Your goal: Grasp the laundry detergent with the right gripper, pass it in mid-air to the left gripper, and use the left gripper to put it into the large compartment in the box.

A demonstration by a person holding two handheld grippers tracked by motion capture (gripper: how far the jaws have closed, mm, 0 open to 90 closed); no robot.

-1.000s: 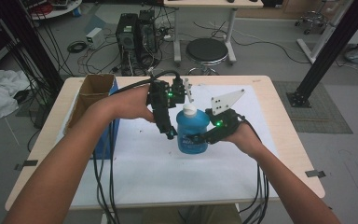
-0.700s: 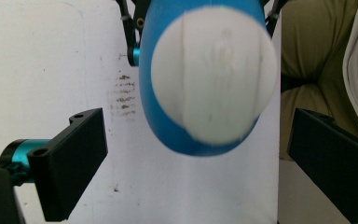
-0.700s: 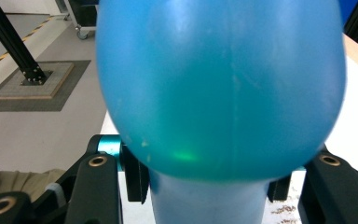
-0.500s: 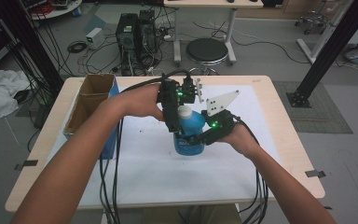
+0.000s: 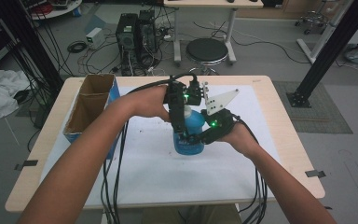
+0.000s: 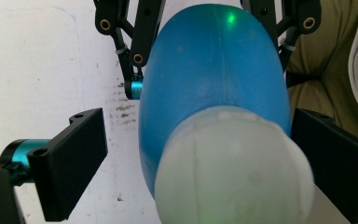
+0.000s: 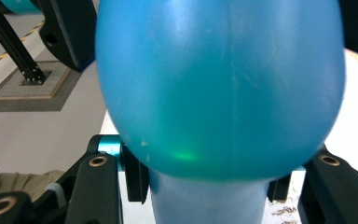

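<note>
Standing upright near the middle of the white sheet [image 5: 168, 182] that covers the table [image 5: 279, 107]: one blue bottle [image 5: 189, 135] with a pale rounded cap [image 6: 233, 168].

Edges and open room: the near half of the sheet lies bare in front of the bottle, crossed only by the two forearms and the black cables [image 5: 114, 186] that trail off the near edge. The right side of the sheet is open out to the table's right edge. At the left edge stands a cardboard box [image 5: 89, 105], open at the top, well apart from the bottle, with the left forearm passing just beside it. Behind the bottle a strip of sheet runs to the far edge; beyond it, on the floor, a black round stool [image 5: 206, 50] and computer towers [image 5: 137, 32].

Right gripper [image 5: 193, 139]: comes in from the right, lying roughly level, its jaws clamped on the lower body of the bottle. In the right gripper view the bottle's blue body [image 7: 219, 88] bulges above the jaws, which sit against its narrower part on both sides. The grey three-cornered plate [image 5: 218, 100] stands up above this hand.

Left gripper [image 6: 200, 154]: reaches in from the left above the bottle, pointing downward. Its jaws are spread, one on each side of the cap; a clear gap shows on the left side, and on the right contact cannot be judged.
</note>
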